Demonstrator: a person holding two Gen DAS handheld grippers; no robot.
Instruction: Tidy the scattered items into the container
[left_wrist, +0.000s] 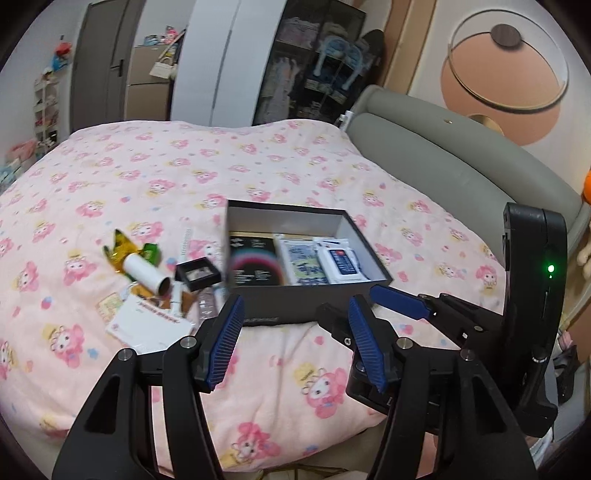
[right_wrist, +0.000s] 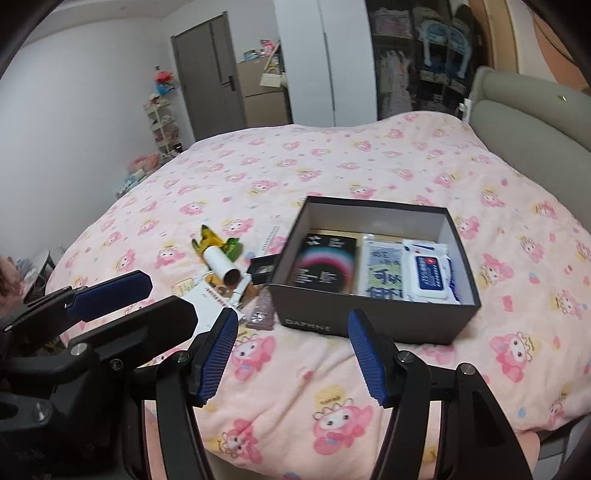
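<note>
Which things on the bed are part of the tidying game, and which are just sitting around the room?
Part of the job:
dark box with a wipes pack already inside
white tube
yellow wrapper
small black frame box
white card
left gripper and right gripper, both open

Just lying about:
pink blanket
grey headboard
door
</note>
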